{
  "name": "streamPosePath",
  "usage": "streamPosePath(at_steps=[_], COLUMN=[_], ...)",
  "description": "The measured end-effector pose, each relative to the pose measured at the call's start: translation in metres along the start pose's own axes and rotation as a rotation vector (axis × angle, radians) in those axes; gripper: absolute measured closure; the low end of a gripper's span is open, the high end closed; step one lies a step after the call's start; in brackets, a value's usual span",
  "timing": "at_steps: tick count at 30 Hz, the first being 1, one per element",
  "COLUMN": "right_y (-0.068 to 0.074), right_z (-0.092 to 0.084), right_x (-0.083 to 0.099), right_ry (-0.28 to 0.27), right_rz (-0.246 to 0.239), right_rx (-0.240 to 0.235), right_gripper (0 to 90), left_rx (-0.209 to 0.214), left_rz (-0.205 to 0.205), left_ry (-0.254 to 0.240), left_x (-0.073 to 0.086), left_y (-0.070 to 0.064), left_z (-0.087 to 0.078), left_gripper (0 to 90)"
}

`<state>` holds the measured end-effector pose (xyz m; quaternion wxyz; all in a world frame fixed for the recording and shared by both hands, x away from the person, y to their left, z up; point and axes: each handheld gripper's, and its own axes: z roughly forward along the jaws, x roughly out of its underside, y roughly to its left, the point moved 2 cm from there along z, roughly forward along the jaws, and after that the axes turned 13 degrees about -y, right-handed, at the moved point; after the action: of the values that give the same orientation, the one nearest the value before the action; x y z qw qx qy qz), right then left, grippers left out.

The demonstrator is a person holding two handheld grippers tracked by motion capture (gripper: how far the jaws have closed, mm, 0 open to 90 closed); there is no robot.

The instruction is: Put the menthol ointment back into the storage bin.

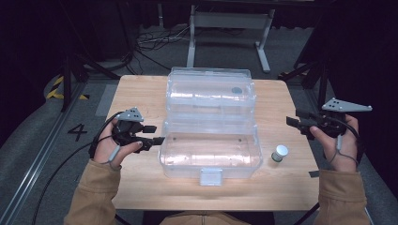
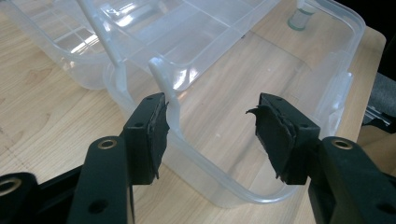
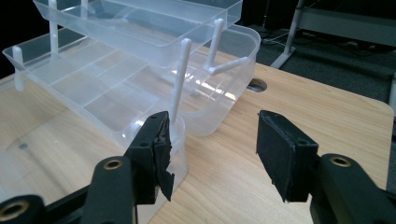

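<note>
Clear plastic box (image 1: 210,150): was set open at frame centre, tiers fanned for access.
Left gripper (image 1: 157,134): was held agape at its left wall.
Right gripper (image 1: 293,123): was kept spread, empty, at right.

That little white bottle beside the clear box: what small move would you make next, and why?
Probably bring the right gripper down toward the bottle. Its jaws are open with nothing between them, the bottle stands alone on the table, and the clear box lies open, with the left gripper at its edge.
</note>
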<state>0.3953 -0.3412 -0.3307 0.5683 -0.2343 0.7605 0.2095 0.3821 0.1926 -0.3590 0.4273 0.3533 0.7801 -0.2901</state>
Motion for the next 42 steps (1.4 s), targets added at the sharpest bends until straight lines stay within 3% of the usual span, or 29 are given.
streamPosePath(at_steps=[7, 18, 26, 28, 36, 42], right_y=[-0.001, -0.004, -0.003, -0.003, -0.001, -0.001], right_z=[-0.002, 0.000, 0.005, 0.006, 0.016, 0.025], right_x=[0.002, 0.007, 0.017, 0.017, 0.028, 0.039], right_ry=[0.050, 0.115, 0.261, 0.269, 0.398, 0.486], right_rz=[-0.036, -0.030, -0.059, -0.064, -0.092, -0.104], right_rx=[-0.003, -0.002, -0.017, -0.017, -0.009, -0.032], right_gripper=[46.1, 46.0, 44.6, 44.3, 43.8, 42.2], left_rx=[-0.017, -0.015, -0.014, -0.015, -0.007, -0.003], left_rz=[-0.015, -0.018, -0.011, -0.014, -0.008, -0.007], left_ry=[-0.010, -0.008, -0.001, -0.001, 0.001, 0.008], left_x=[0.000, 0.000, 0.001, 0.001, 0.001, 0.001], left_y=[0.002, 0.001, 0.001, 0.001, 0.001, 0.002], left_z=[-0.003, -0.002, 0.000, 0.000, 0.001, 0.001], left_gripper=[43.7, 43.6, 43.7, 43.7, 43.7, 43.4])
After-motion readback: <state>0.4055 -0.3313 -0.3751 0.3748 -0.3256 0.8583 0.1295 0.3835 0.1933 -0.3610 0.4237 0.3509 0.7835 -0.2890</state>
